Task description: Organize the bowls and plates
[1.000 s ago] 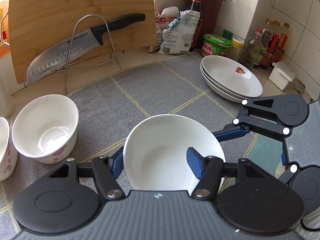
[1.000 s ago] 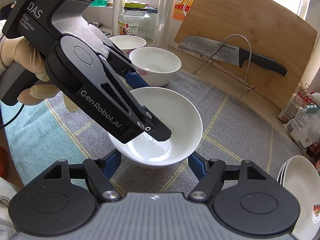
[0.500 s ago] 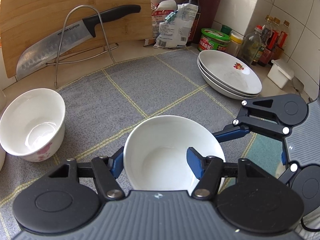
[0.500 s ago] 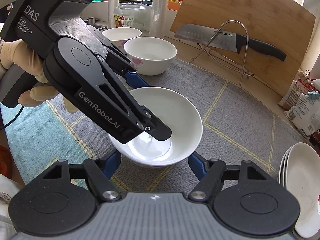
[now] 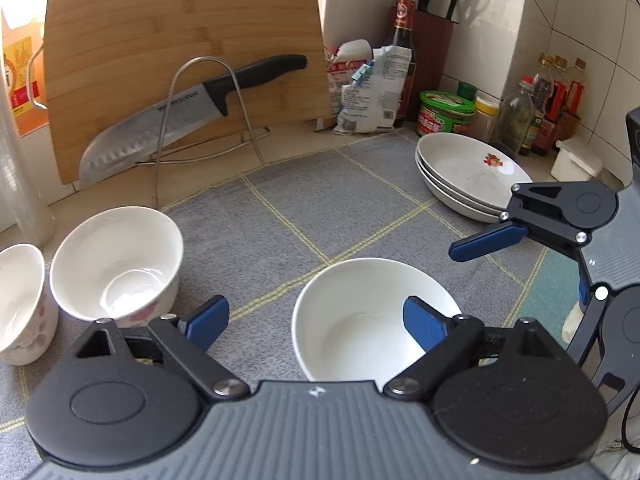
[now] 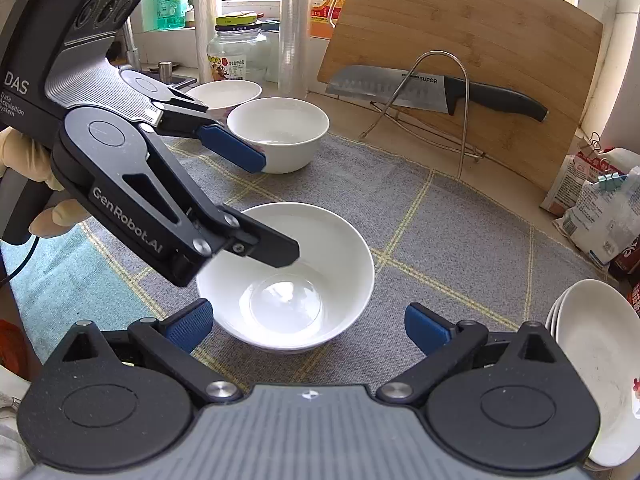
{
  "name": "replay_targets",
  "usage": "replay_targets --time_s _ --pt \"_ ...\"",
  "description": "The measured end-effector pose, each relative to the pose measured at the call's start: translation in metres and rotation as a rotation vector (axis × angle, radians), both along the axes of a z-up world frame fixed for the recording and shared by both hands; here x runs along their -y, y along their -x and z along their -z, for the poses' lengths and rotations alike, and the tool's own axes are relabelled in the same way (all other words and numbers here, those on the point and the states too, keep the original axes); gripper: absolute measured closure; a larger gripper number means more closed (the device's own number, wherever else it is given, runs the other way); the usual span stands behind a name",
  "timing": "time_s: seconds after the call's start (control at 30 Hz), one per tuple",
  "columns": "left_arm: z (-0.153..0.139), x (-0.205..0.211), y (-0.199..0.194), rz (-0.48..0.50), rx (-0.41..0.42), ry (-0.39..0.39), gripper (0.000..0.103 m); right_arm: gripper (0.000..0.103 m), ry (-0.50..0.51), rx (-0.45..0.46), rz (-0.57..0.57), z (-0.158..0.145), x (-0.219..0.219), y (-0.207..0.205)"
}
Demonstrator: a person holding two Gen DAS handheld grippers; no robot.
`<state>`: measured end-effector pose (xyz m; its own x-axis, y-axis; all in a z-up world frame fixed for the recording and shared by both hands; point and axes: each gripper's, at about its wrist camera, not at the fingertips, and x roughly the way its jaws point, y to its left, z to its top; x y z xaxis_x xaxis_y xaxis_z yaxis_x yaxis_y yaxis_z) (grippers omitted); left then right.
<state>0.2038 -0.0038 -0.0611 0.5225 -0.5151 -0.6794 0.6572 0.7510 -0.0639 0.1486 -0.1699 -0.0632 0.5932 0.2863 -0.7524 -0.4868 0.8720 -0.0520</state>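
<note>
A plain white bowl (image 5: pixel 372 312) (image 6: pixel 296 276) stands on the grey mat. My left gripper (image 5: pixel 316 322) (image 6: pixel 276 206) is open: its right finger hangs inside the bowl, its left finger is outside, clear of the rim. My right gripper (image 6: pixel 308 326) is open and empty just in front of the bowl; it shows at the right of the left wrist view (image 5: pixel 486 238). A flowered white bowl (image 5: pixel 116 264) (image 6: pixel 280 132) and another (image 5: pixel 20 300) (image 6: pixel 224 94) stand at the left. A stack of white plates (image 5: pixel 468 176) (image 6: pixel 592 376) sits at the right.
A bamboo cutting board (image 5: pixel 180 60) leans at the back with a knife (image 5: pixel 180 116) on a wire rack (image 5: pixel 208 120). Bags, bottles and jars (image 5: pixel 444 112) crowd the back right corner. A glass jar (image 6: pixel 236 54) stands by the window. A teal cloth (image 6: pixel 56 276) lies beside the mat.
My left gripper has opened and let go of the plain bowl, which now rests on the mat. The right gripper has stayed open near it.
</note>
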Motion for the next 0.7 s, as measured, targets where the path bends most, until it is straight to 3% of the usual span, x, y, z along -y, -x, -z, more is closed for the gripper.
replay_targets --time_s 0.33,0.7 --pt "-0.004 -0.047 0.006 -0.218 0.103 -0.016 0.003 0.000 -0.013 -0.009 0.012 -0.011 0.002 -0.010" --pt "0.005 -0.068 0.006 -0.336 0.162 -0.056 0.002 0.000 0.043 0.039 -0.036 -0.024 -0.016 -0.024"
